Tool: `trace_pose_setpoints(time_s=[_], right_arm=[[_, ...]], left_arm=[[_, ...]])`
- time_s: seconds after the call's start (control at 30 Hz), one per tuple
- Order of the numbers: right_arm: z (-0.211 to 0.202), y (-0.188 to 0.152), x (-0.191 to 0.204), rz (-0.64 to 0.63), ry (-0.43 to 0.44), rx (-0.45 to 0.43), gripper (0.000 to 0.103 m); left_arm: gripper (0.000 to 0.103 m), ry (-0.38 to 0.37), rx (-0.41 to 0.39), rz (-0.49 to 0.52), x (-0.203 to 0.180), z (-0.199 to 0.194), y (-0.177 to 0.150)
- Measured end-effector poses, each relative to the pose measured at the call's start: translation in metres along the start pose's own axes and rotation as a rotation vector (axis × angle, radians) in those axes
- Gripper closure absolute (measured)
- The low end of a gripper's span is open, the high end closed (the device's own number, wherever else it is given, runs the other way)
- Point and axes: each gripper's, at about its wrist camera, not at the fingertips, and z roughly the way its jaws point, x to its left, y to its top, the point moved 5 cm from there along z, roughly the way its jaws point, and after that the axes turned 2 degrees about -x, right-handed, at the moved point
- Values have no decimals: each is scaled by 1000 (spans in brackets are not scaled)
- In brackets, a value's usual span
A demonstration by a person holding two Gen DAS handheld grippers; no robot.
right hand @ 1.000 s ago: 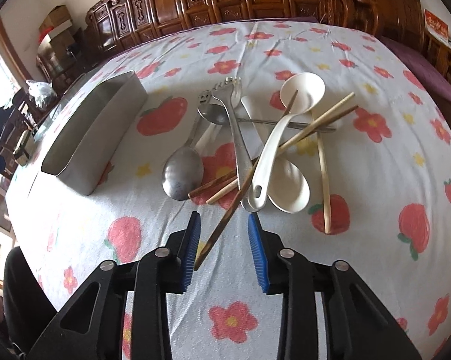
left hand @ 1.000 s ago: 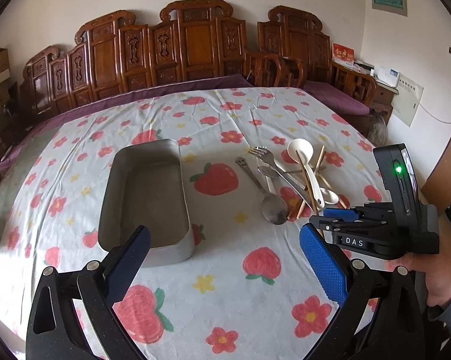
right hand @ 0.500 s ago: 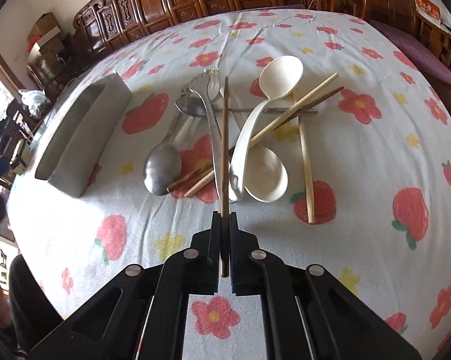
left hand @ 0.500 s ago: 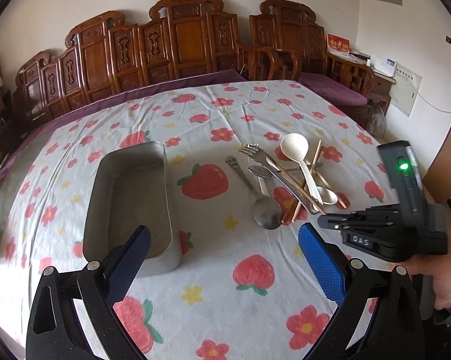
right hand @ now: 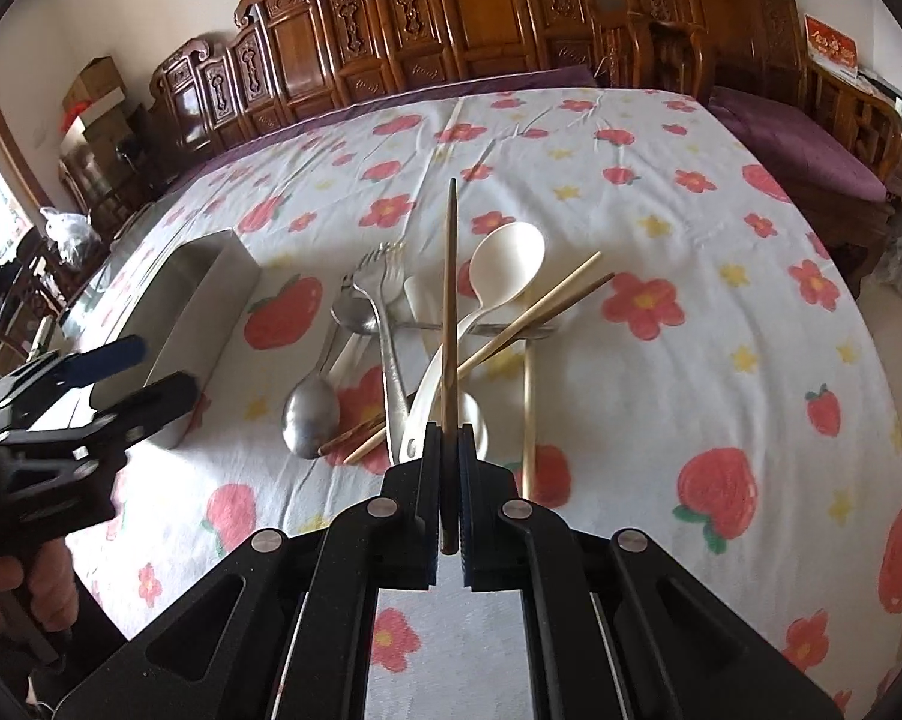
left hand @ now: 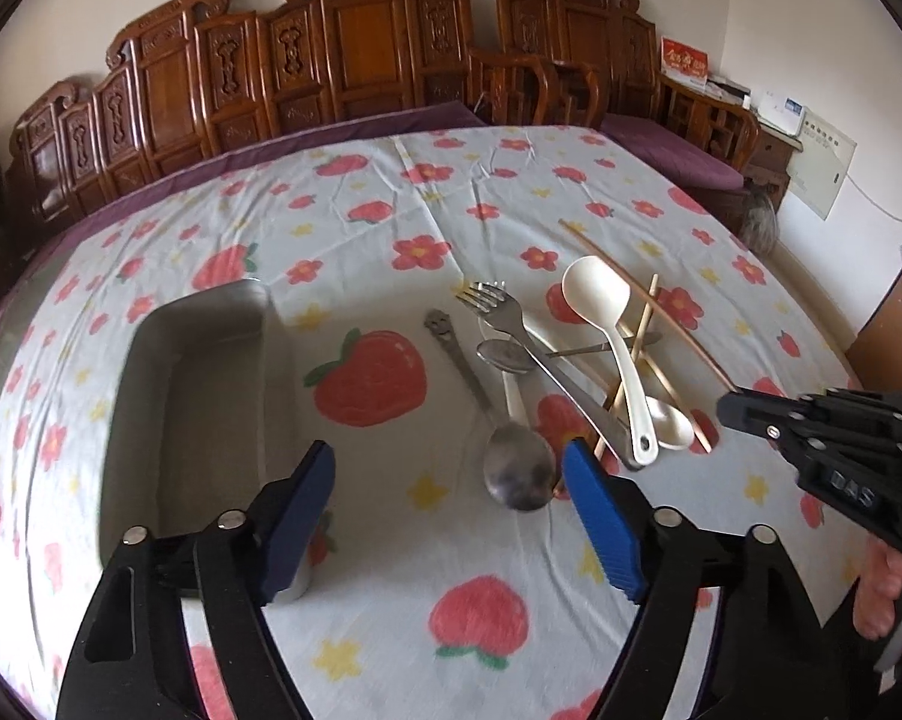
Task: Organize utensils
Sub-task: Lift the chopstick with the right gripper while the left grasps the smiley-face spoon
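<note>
Item: dark chopstick (right hand: 449,312), lifted from the utensil pile (right hand: 426,348) at centre frame.
Your right gripper (right hand: 449,450) pinches its near end, fingers pressed together on it. Your left gripper (left hand: 447,510) hangs empty near the metal spoon (left hand: 514,462), fingers spread and closing. Next, likely: carry the chopstick to the steel tray (right hand: 195,282), centre left on the surface (right hand: 691,360), and lay it lengthwise.

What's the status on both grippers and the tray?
Right gripper shut on a dark chopstick, lifted off the pile. Left gripper jaws closing, nothing between them. Metal tray holds nothing visible. Path to tray clear.
</note>
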Motion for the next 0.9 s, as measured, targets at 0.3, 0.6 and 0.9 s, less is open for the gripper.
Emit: trace_pose_setpoints(time_s=[0.3,0.6,0.9], right_arm=[[-5,6,-9,18,4,-17,97],[-6,8,-15,41,13,-18,97],[-5,6,-12,31,18,-18,97]], left_arm=[[52,4,116,-9,-12,59,8],[65,6,219,-42,-15,92,8],[83,13,256,-85,-2,96,8]])
